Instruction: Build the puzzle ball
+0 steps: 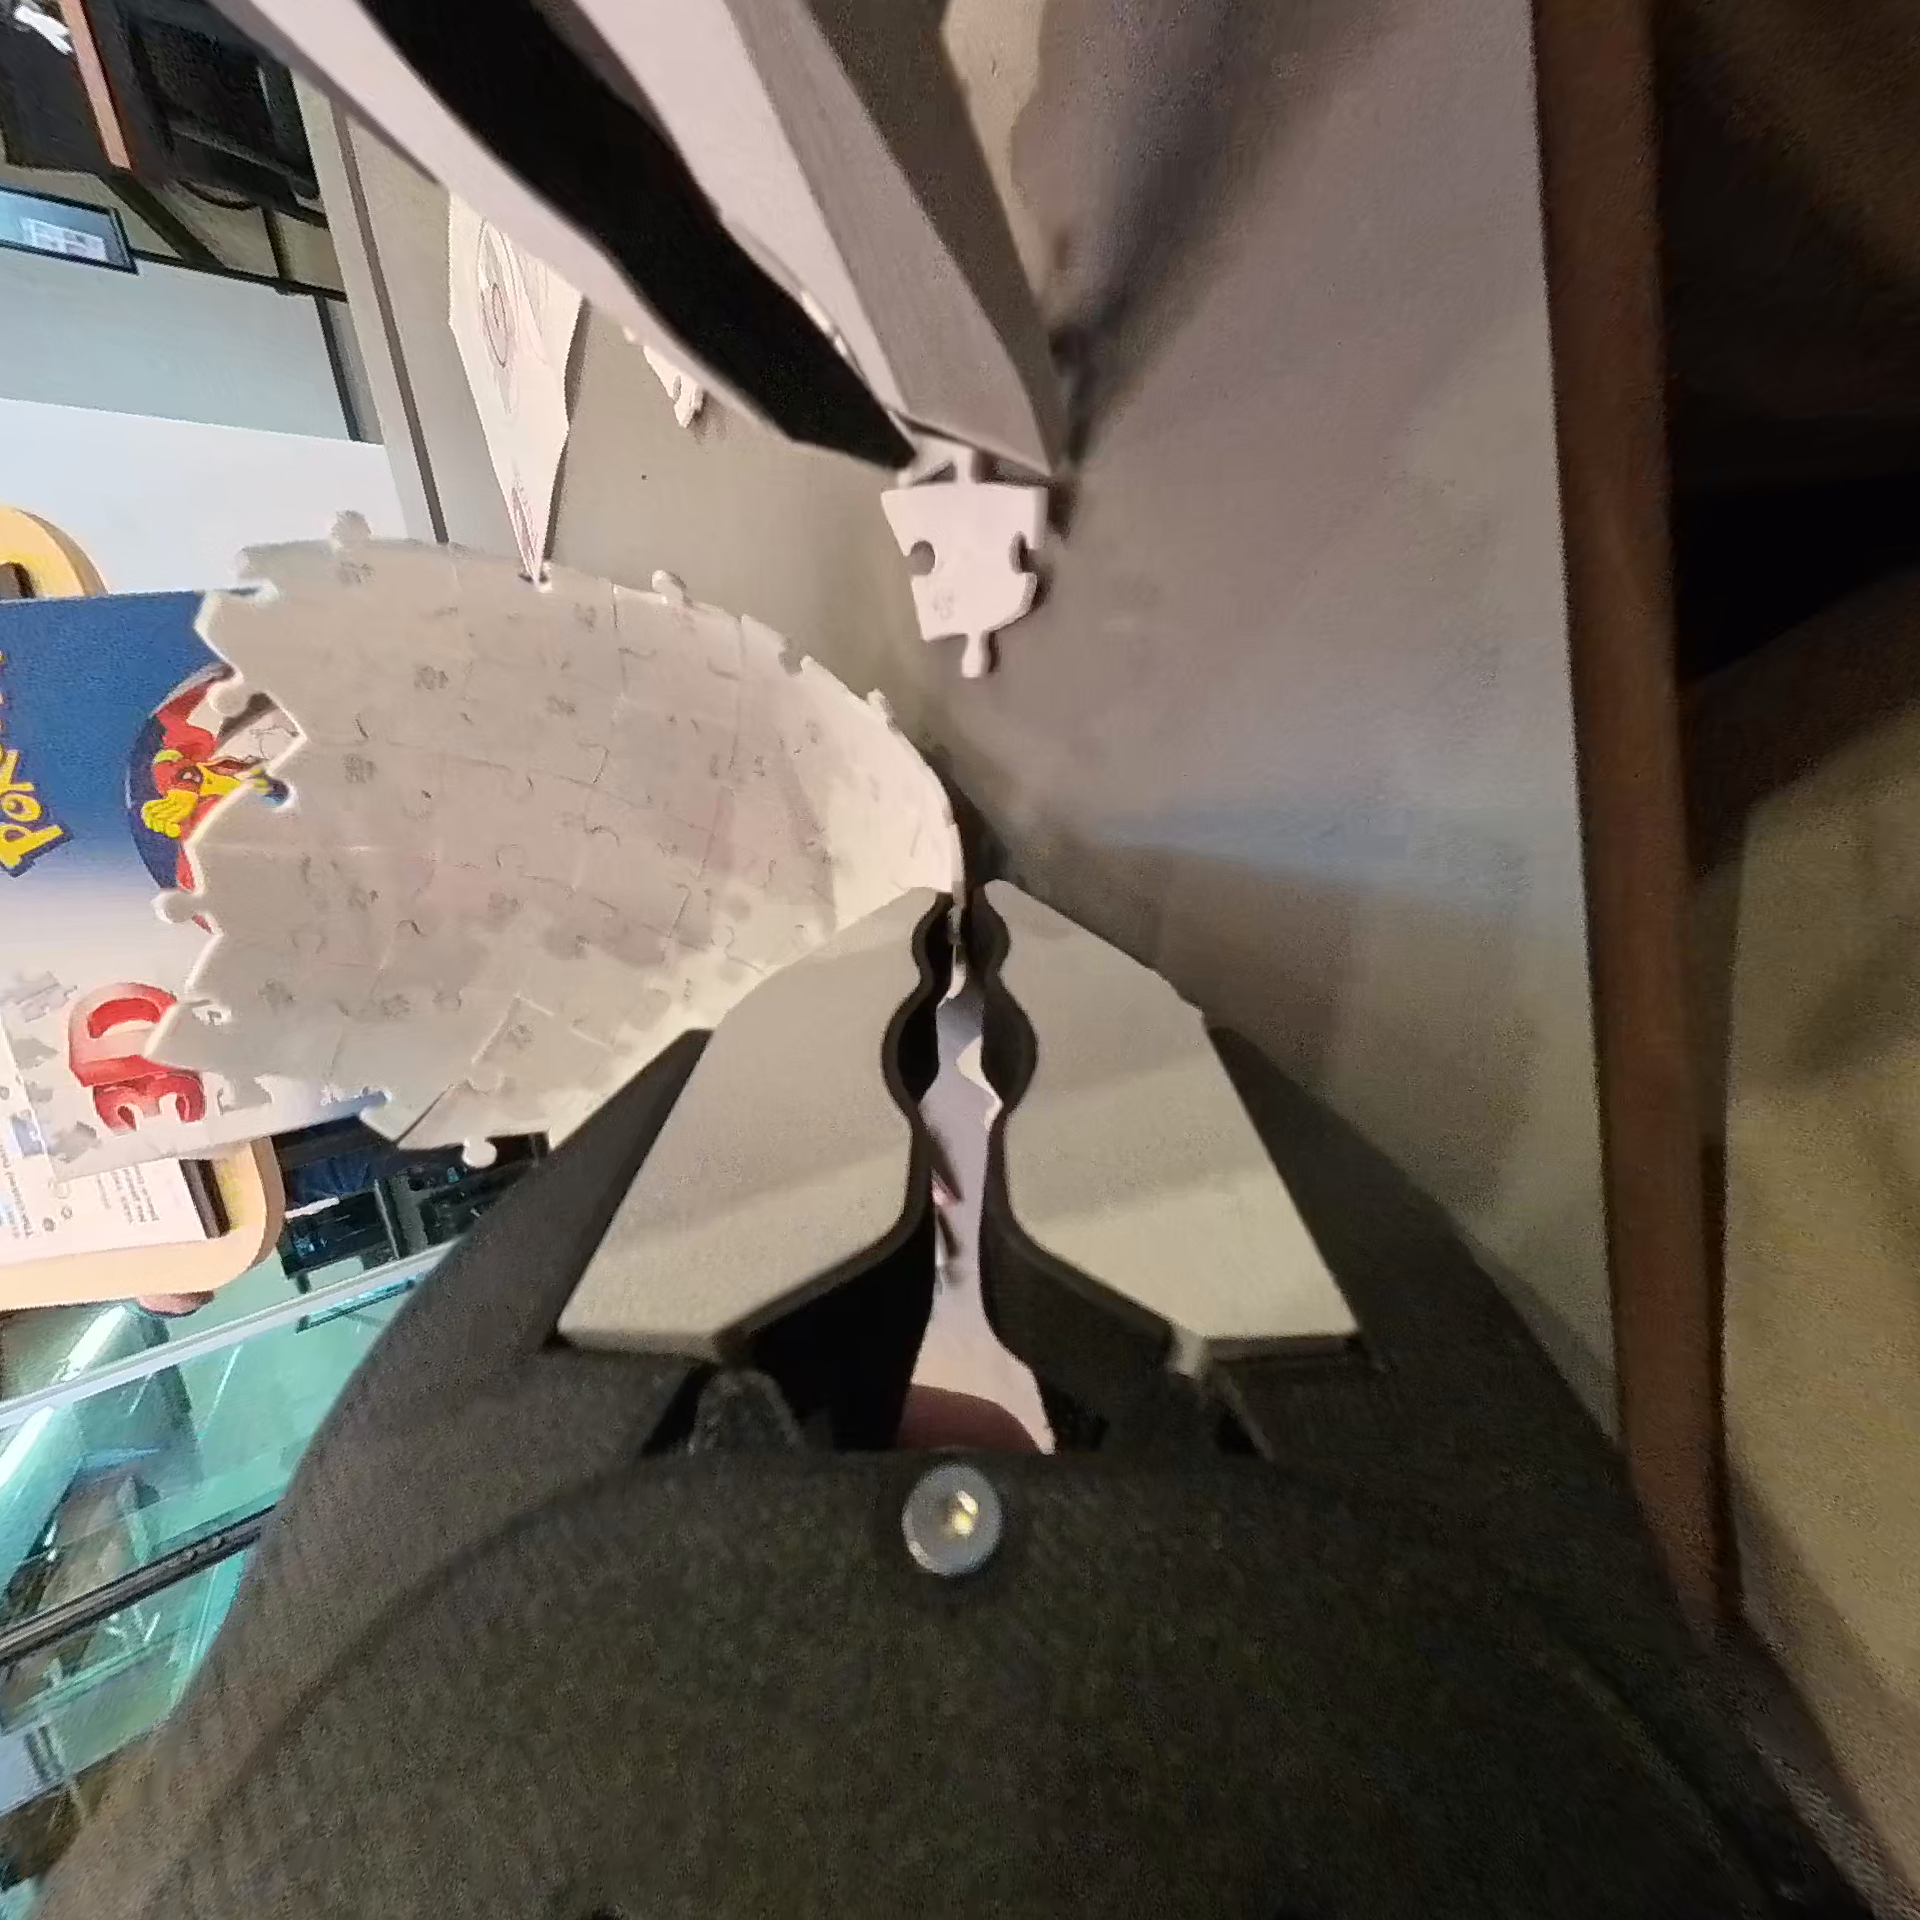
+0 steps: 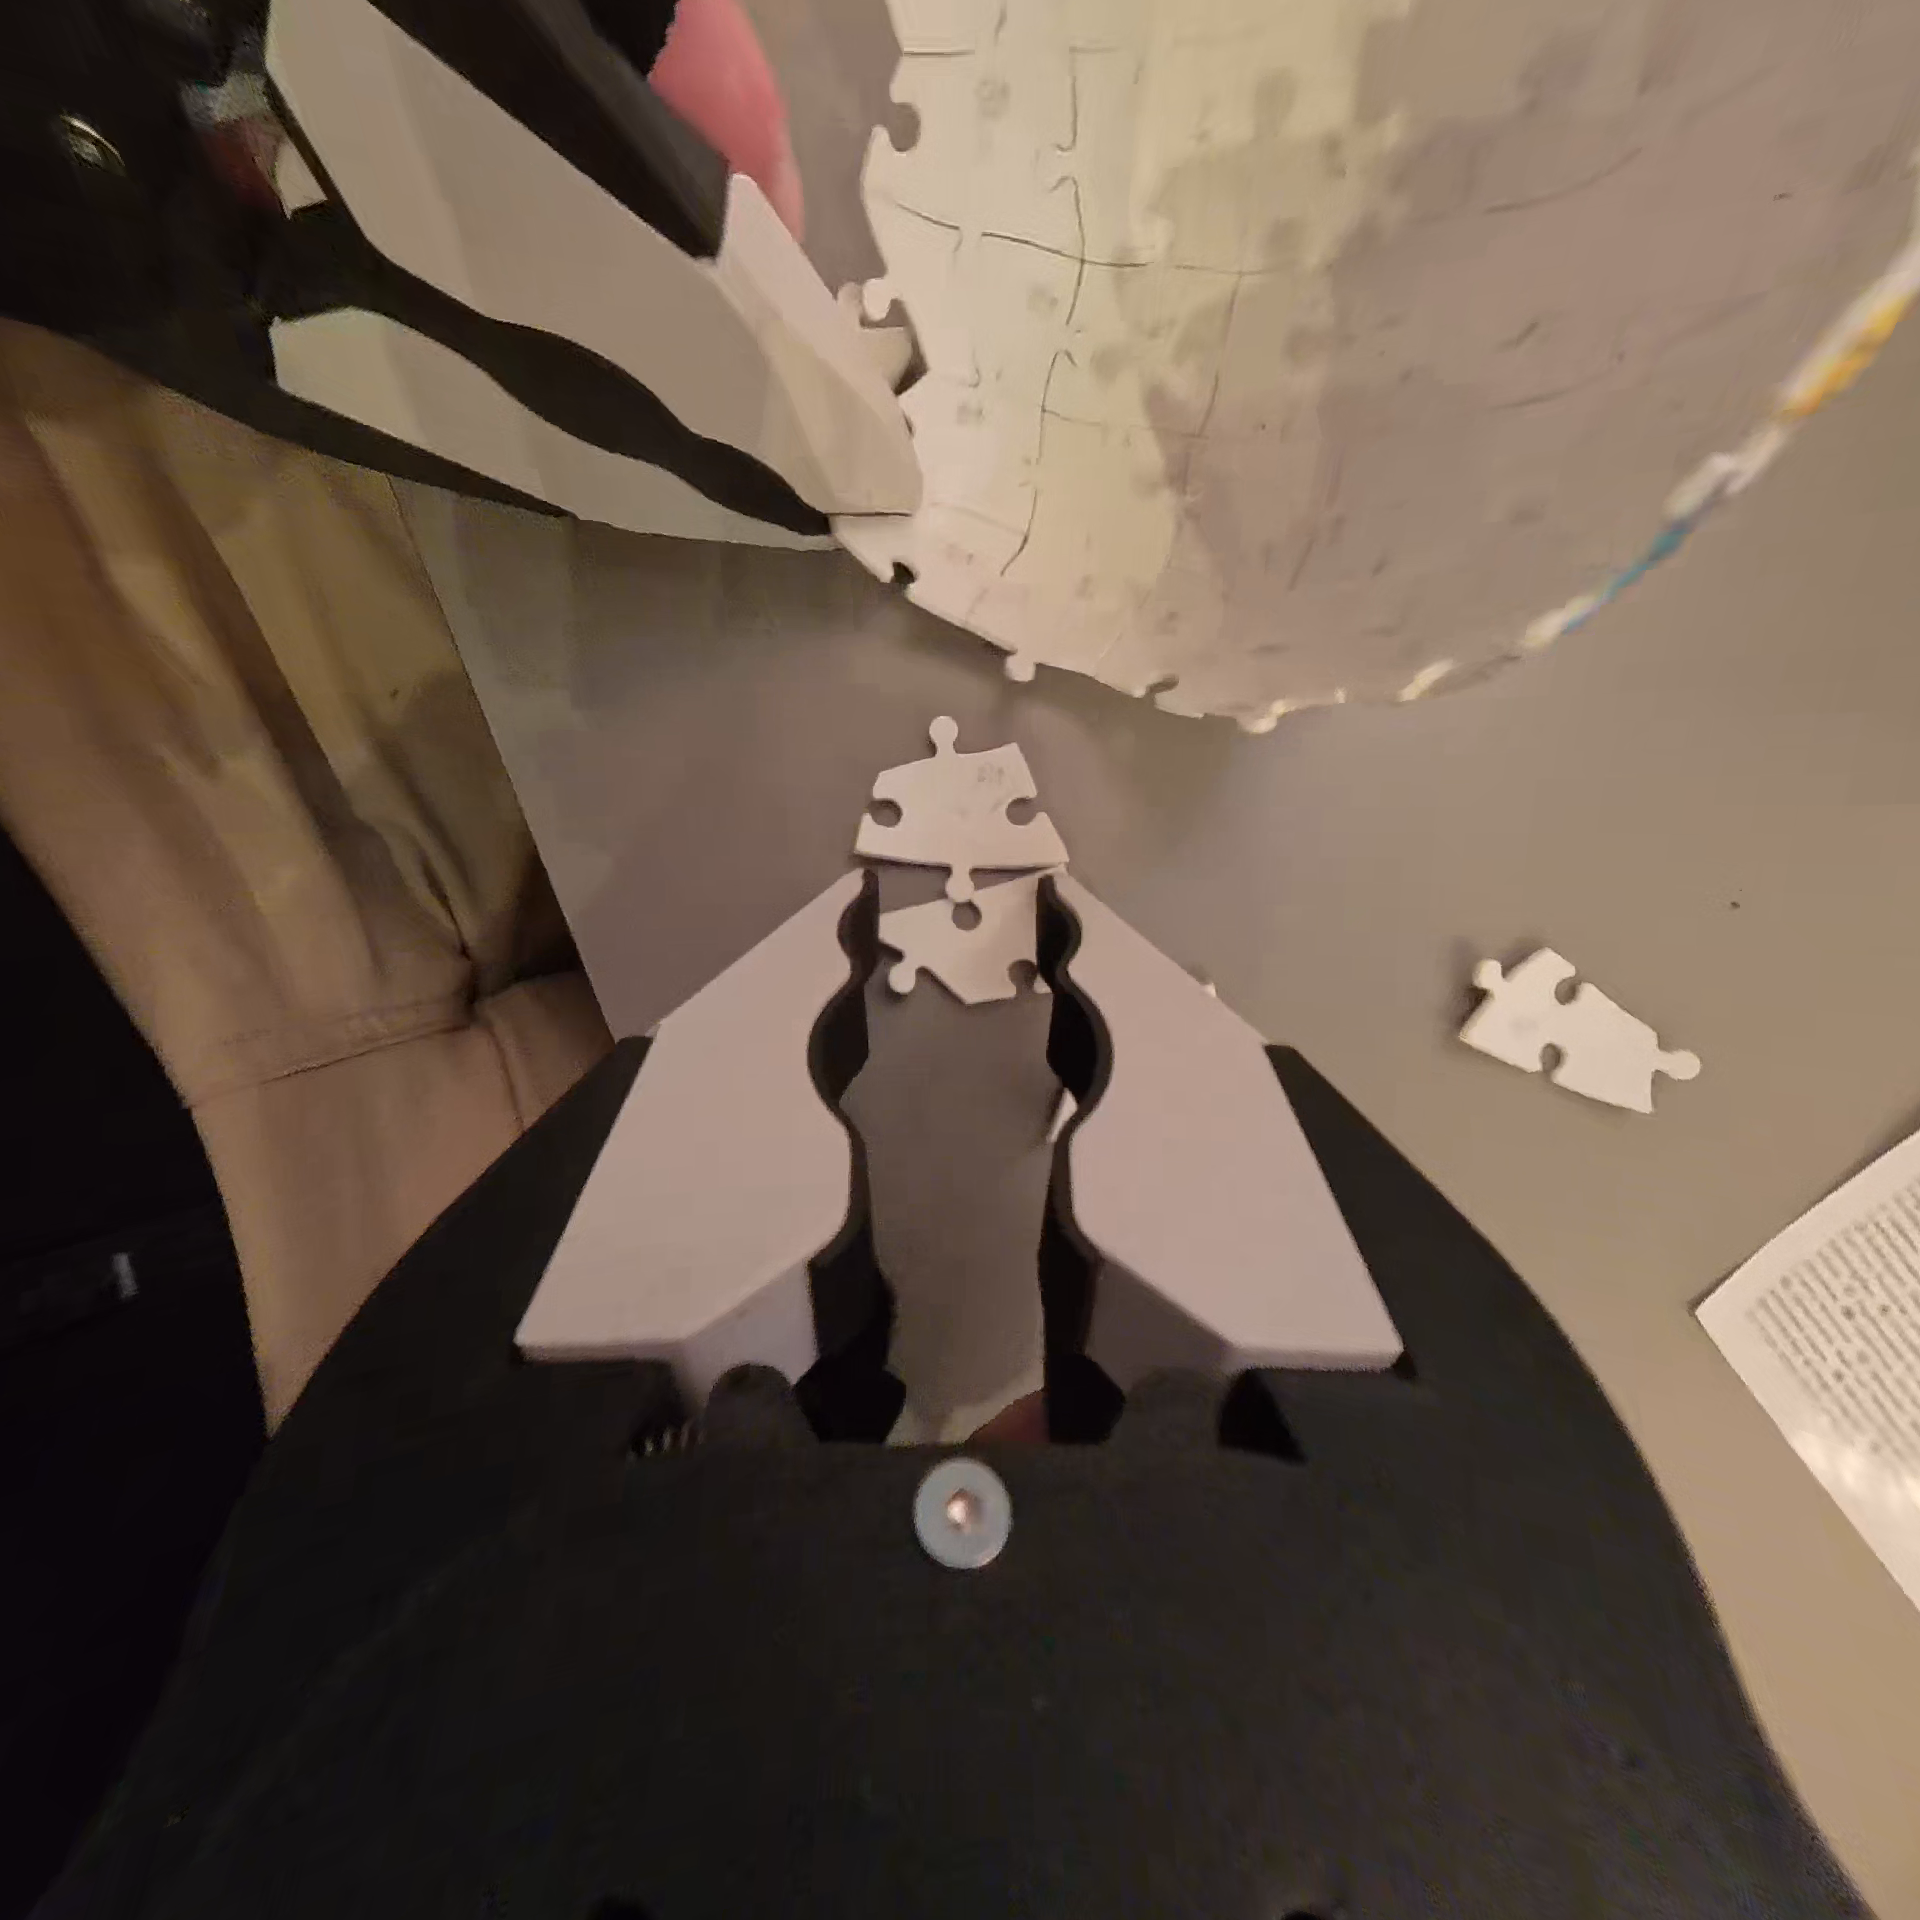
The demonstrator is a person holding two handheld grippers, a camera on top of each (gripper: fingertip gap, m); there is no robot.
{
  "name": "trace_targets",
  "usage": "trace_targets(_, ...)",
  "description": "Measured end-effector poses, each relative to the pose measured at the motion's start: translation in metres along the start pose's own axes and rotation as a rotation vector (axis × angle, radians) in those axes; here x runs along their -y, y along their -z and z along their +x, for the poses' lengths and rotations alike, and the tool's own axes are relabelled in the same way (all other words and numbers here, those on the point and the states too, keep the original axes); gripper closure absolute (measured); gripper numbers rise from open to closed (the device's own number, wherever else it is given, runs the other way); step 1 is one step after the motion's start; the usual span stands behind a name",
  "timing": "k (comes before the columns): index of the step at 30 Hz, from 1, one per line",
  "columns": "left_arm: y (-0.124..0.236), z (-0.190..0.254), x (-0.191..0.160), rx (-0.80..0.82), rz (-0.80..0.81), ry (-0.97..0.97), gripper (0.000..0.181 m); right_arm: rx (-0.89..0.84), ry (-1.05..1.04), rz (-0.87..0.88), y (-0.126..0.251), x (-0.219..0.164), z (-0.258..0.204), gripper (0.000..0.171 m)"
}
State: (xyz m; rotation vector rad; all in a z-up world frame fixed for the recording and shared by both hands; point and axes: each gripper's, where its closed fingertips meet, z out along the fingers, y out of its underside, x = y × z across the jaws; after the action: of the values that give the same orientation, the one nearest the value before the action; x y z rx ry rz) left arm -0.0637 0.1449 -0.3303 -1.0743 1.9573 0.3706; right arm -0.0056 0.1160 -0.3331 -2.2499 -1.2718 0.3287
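I had the left gripper [image 1: 961, 914] tilted sideways, pinched on the half-built puzzle ball's [image 1: 540, 821] rim. My right gripper [image 2: 956, 914] pointed down at the table [image 2: 1299, 883], clamping two joined puzzle pieces [image 2: 961, 842] just below the ball.

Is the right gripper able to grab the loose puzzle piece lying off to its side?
Probably not yet: the right gripper is already shut on a joined pair of pieces. Bare table lies between it and the loose piece.
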Motion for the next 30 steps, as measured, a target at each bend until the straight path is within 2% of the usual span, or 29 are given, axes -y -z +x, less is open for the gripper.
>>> trace_targets(6, -0.001, -0.001, 0.000, -0.003, 0.006, -0.008, 0.179, 0.018, 0.016, 0.009, -0.006, 0.007, 0.001, 0.125)
trace_targets(7, -0.001, -0.001, -0.001, -0.004, 0.008, -0.009, 0.179, 0.020, 0.023, 0.013, -0.007, 0.008, 0.002, 0.127)
trace_targets(10, -0.001, -0.001, -0.001, -0.006, 0.012, -0.010, 0.179, -0.007, 0.064, 0.022, -0.008, 0.010, 0.005, 0.148)
trace_targets(11, -0.001, -0.001, -0.001, -0.006, 0.013, -0.012, 0.179, -0.006, 0.066, 0.023, -0.008, 0.011, 0.004, 0.151)
trace_targets(26, -0.001, -0.001, -0.002, -0.007, 0.021, -0.024, 0.178, 0.043, 0.095, 0.079, 0.000, 0.020, -0.003, 0.153)
trace_targets(27, -0.001, -0.001, -0.002, -0.007, 0.022, -0.024, 0.178, 0.044, 0.098, 0.096, 0.000, 0.022, -0.003, 0.156)
trace_targets(28, -0.002, -0.001, -0.002, -0.006, 0.021, -0.021, 0.178, 0.040, 0.099, 0.107, 0.001, 0.024, -0.002, 0.171)
trace_targets(30, -0.002, -0.002, -0.002, -0.004, 0.021, -0.020, 0.178, 0.047, 0.102, 0.101, 0.000, 0.024, -0.003, 0.171)
